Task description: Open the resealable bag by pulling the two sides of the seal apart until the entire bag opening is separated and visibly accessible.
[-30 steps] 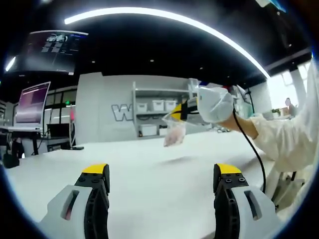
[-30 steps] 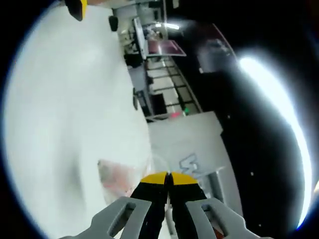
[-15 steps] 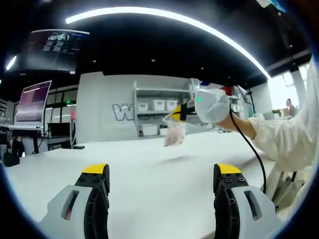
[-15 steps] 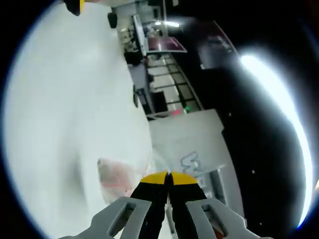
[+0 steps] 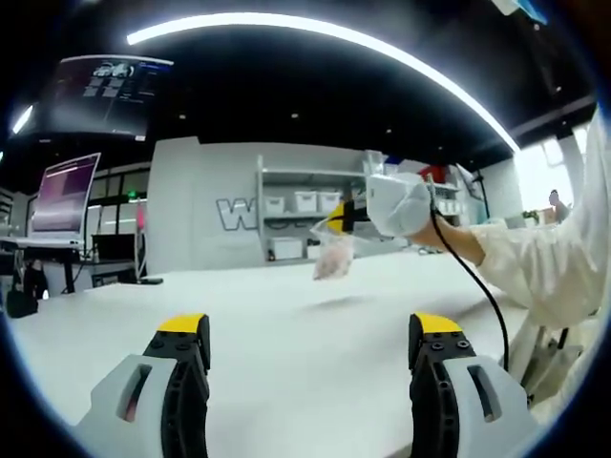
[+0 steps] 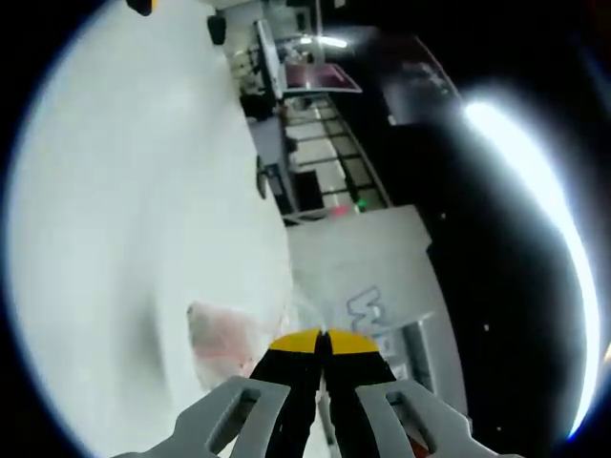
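— Left gripper view: where's the bag from you?

— My left gripper point(image 5: 310, 348) is spread wide, holding nothing, low over the white table point(image 5: 286, 334). The resealable bag point(image 5: 334, 256) hangs far off and to the right, above the table, long axis dangling down from my right gripper point(image 5: 336, 218).

— And the right gripper view?

— My right gripper point(image 6: 321, 341) is clenched on the bag's point(image 6: 224, 336) top edge, so it's the nearer. I judge the left must travel up and right to take the other side.
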A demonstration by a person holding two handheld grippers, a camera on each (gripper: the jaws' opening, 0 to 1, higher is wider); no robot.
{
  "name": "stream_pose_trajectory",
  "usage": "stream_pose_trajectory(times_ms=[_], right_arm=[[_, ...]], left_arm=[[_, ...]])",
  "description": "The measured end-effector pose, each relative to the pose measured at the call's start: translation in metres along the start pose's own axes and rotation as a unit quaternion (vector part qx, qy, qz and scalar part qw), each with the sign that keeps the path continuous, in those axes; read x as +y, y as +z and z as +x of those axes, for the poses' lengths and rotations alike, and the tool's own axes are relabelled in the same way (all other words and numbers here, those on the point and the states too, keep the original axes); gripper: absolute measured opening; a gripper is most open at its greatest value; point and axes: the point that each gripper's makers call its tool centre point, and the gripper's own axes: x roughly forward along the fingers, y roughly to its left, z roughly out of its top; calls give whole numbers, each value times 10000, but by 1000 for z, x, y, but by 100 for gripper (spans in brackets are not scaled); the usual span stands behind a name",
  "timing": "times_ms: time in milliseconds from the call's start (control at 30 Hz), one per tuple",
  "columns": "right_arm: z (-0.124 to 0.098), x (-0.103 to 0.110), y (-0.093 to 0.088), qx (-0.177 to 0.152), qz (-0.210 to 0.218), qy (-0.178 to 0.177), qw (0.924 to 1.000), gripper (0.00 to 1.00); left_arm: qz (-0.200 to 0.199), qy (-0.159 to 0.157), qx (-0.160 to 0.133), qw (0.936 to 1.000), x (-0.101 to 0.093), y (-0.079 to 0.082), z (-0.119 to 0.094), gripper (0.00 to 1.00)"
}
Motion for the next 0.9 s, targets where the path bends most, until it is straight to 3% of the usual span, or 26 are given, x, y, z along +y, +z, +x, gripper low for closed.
stream_pose_trajectory(times_ms=[900], right_arm=[[18,-4,-13,160,-9,13,9999,0]], left_arm=[[-32,61,2,10000,7,-1,1,85]])
